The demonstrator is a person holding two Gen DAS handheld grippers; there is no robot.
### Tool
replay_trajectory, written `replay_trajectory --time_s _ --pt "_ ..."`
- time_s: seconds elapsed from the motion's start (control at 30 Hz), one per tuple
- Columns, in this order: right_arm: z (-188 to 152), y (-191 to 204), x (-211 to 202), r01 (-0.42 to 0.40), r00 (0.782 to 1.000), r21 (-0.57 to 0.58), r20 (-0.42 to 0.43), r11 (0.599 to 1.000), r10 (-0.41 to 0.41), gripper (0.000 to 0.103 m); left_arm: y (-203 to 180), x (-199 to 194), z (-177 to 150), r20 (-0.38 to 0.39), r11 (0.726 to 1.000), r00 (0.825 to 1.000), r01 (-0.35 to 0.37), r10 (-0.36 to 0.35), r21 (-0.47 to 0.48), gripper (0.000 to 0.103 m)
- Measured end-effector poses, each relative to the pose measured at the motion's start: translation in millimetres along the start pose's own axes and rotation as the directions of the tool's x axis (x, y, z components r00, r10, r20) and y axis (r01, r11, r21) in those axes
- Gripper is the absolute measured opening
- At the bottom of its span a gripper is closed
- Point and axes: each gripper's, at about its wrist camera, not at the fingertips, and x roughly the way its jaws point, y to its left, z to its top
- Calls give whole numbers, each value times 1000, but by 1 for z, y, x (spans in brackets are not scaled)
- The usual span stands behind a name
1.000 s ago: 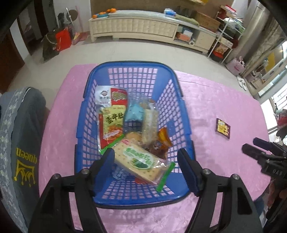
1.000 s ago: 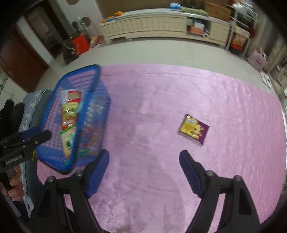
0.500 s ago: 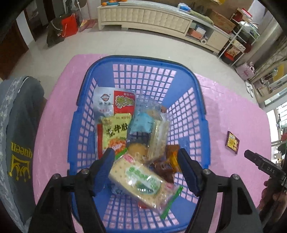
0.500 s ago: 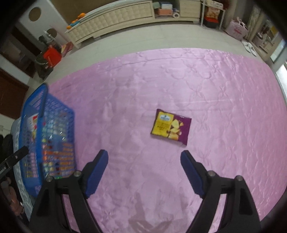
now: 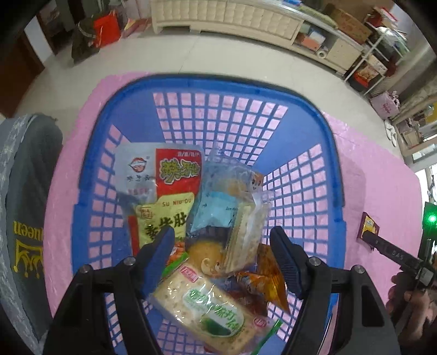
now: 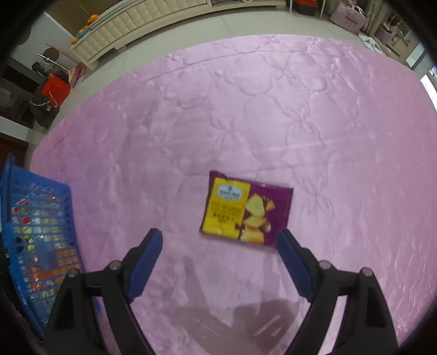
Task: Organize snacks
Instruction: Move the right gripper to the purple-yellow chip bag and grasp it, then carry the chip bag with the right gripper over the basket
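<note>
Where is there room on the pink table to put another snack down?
Beyond and right of the purple packet, the pink cloth lies bare; so does the strip between it and the blue basket. The basket's near end is crowded; its far end is bare.

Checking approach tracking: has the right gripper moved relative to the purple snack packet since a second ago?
Yes. The right gripper, open with nothing between its fingers, has closed in on the purple snack packet, which now lies just beyond its fingertips on the pink tablecloth.

A home living room: a long cream tufted sideboard [image 5: 232, 20] and cluttered white storage shelves [image 5: 374, 62] beyond the fingers.
</note>
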Motion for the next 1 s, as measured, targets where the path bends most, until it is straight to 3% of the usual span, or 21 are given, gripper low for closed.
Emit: replay_trajectory --time_s 0.1,0.23,0.43,0.7,1.0 --pt "5 -2 9 57 998 0 6 998 -57 88 -3 5 7 -15 1000 1000 14 -14 -28 70" --pt "8 -6 9 68 997 7 42 998 -68 90 -8 11 12 -16 1000 1000 -16 16 0 70" --pt "5 18 15 154 988 -109 47 982 -149 88 -3 20 16 -16 1000 1000 -26 26 3 70" --pt "-13 27 -1 148 987 -166 79 975 -137 59 -5 8 5 -7 1000 1000 -21 21 6 70" --pt "-41 27 -47 106 990 -177 113 978 -87 58 -18 -26 -27 72 994 997 -42 35 105 70"
